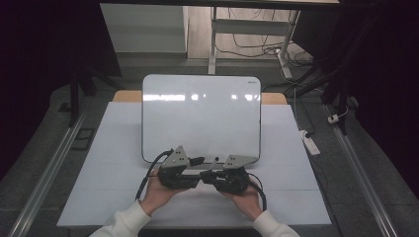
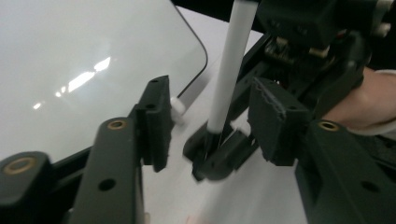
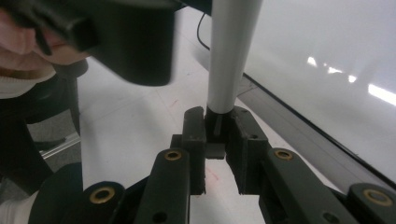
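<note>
Your right gripper is clamped on the black end of a white marker; in the right gripper view the white barrel rises straight out from between its 2 pads. In the high view both grippers sit close together just in front of the near edge of the whiteboard, with your right gripper at the right and your left gripper at the left, tips facing each other.

Your left gripper is not gripping anything. In the left gripper view its 2 jaws stand apart on either side of the marker, and neither pad touches the barrel. The marker and the right gripper's tip lie beyond and between those jaws. A small white nub shows on the inner face of the left jaw.

The whiteboard lies flat on the white counter, its rounded near corner just beside the left gripper's left jaw. Light reflections streak its blank surface. Your 2 hands wear white sleeves
</note>
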The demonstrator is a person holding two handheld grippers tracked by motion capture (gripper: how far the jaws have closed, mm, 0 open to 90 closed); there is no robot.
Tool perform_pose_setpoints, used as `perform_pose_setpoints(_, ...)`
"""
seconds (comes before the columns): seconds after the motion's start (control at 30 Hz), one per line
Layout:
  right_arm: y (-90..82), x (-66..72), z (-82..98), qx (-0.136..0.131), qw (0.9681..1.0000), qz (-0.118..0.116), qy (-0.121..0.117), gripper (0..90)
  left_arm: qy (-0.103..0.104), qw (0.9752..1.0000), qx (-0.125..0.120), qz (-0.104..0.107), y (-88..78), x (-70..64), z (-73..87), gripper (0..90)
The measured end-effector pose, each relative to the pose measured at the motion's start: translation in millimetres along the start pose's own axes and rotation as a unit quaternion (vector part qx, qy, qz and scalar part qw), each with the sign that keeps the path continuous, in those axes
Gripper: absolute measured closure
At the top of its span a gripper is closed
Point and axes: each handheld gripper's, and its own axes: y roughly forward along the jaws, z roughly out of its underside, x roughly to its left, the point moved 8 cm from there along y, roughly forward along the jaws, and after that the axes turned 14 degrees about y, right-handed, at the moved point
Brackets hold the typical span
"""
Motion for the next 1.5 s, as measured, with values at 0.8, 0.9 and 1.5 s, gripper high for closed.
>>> perform_pose_setpoints(0.8, -51.0, -19.3, -0.6, -0.079, 0.9950, 0.056, 0.024, 58.4, -0.026, 0.9967, 0.003, -0.077, -44.8, 41.3, 5.8, 81.9)
perform_pose_setpoints(0.9, -75.4, -37.7, 3.7, -0.092, 0.9909, 0.093, 0.032, 55.7, -0.045, 0.9940, 0.001, -0.099, -60.5, 57.5, 10.9, 81.9)
perform_pose_setpoints(1.5, -150.7, -91.4, 32.0, -0.116, 0.9687, 0.220, 0.003, 46.0, -0.090, 0.9815, 0.029, -0.166, -91.4, 146.4, -3.3, 81.7)
